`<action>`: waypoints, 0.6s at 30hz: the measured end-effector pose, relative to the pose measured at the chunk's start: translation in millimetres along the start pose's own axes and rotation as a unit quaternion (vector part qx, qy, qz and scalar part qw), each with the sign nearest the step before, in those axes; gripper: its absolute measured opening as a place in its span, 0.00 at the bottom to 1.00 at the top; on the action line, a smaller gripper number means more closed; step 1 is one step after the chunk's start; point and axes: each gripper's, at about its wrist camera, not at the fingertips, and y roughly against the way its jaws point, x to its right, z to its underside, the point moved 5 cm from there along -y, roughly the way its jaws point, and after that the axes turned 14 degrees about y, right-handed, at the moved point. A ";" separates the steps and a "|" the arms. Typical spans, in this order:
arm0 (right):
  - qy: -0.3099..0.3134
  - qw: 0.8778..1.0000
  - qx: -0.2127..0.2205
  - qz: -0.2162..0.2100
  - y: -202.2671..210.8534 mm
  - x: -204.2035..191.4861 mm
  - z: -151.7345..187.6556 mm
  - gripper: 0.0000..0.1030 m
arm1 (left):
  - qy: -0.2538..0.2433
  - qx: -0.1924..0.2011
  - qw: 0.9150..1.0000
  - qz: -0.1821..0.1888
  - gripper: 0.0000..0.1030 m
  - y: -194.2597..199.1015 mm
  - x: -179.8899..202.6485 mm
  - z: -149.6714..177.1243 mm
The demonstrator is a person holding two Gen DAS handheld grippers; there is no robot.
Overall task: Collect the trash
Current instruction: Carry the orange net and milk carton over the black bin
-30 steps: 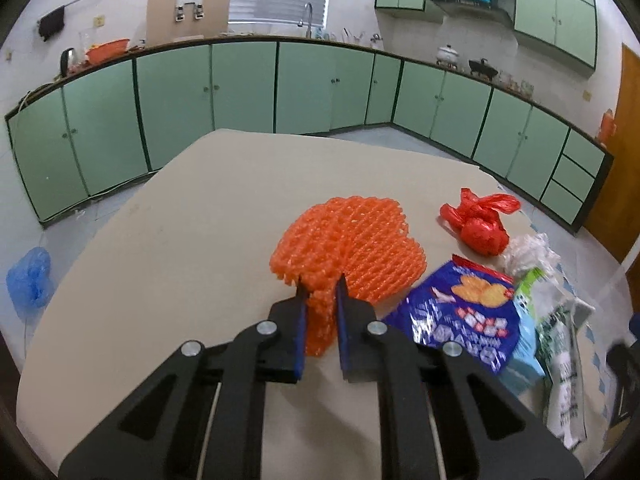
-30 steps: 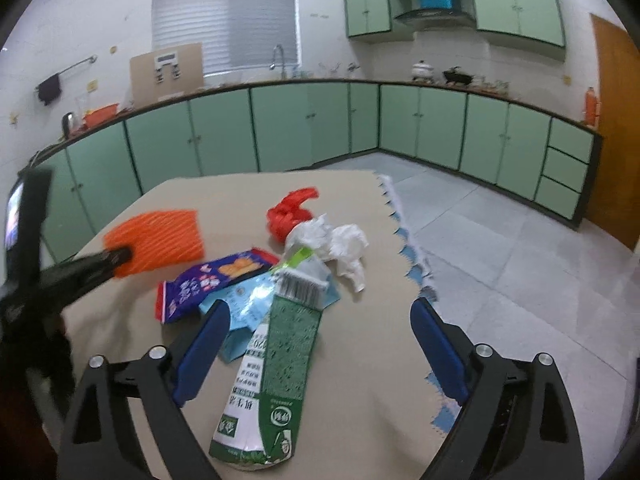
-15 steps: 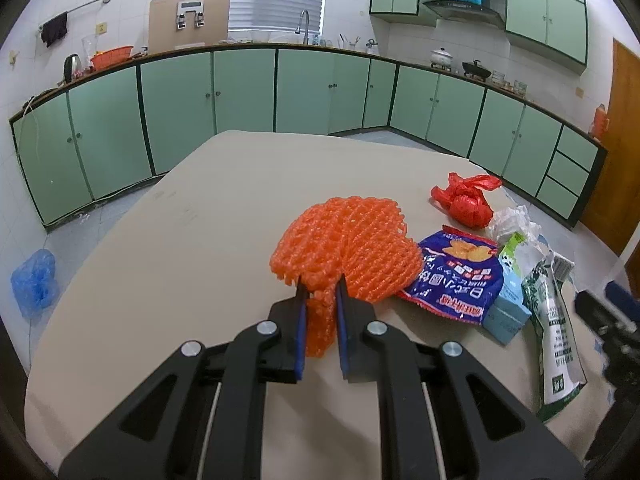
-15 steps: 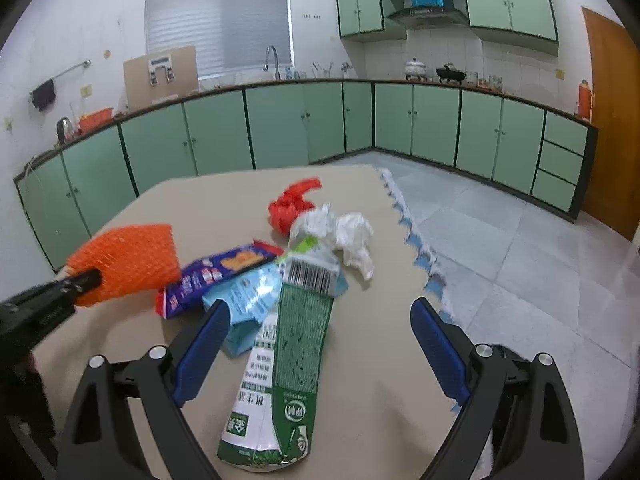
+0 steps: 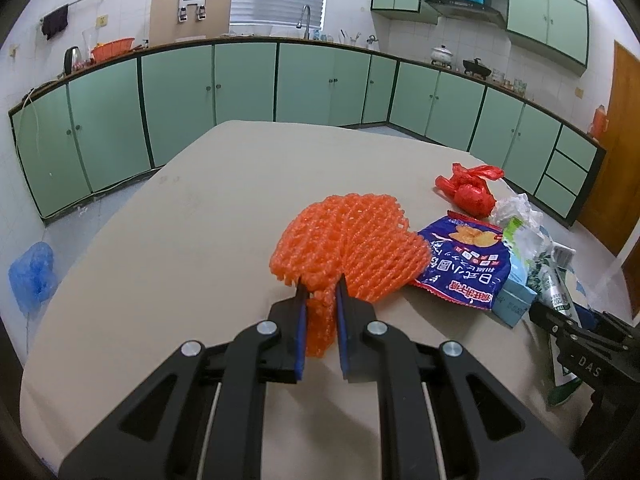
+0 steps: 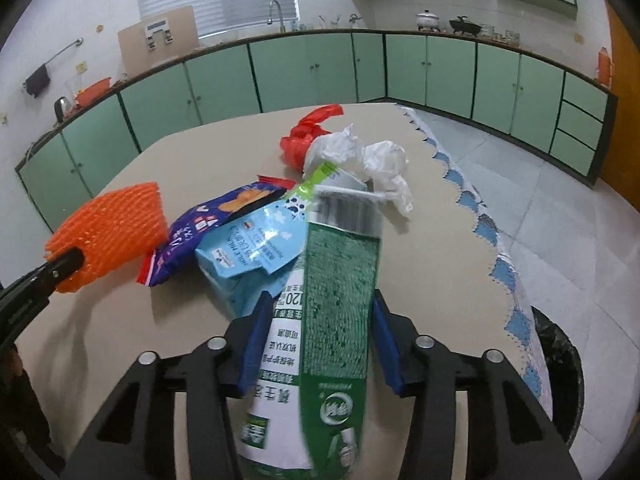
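Note:
My left gripper [image 5: 320, 286] is shut on the lower edge of an orange foam fruit net [image 5: 352, 240], held just above the beige table [image 5: 160, 240]. In the right wrist view this net [image 6: 112, 224] hangs at the left. My right gripper [image 6: 320, 296] has its jaws closing around a green and white milk carton [image 6: 340, 272], both blue pads against its sides. Behind the carton lie a light blue carton [image 6: 248, 252], a dark blue snack bag [image 6: 216, 216], crumpled white paper [image 6: 372, 160] and a knotted red plastic bag [image 6: 304, 136].
A bin lined with a black bag [image 6: 560, 360] stands on the floor by the table's right edge, under the scalloped cloth trim [image 6: 484, 220]. A blue bag [image 5: 32, 276] lies on the floor at the left. Green cabinets [image 5: 240, 88] line the walls.
My right gripper has sunk onto the green carton and its jaws have narrowed from wide open to its sides. My left gripper, with the orange net, has drifted closer to the pile.

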 end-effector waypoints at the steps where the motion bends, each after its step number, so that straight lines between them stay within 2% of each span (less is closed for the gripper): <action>1: -0.001 1.000 0.002 -0.002 1.7 -0.5 -0.3 0.43 | 0.000 0.001 1.000 0.000 0.11 0.9 1.6 0.9; 9: 0.018 0.999 0.030 0.004 29.8 -1.8 -13.1 0.43 | 0.005 0.019 1.000 0.007 0.11 15.9 4.2 -1.7; 18: 0.008 0.997 0.077 0.009 74.8 9.1 -32.9 0.43 | 0.000 0.047 0.998 0.035 0.11 44.5 24.7 -9.2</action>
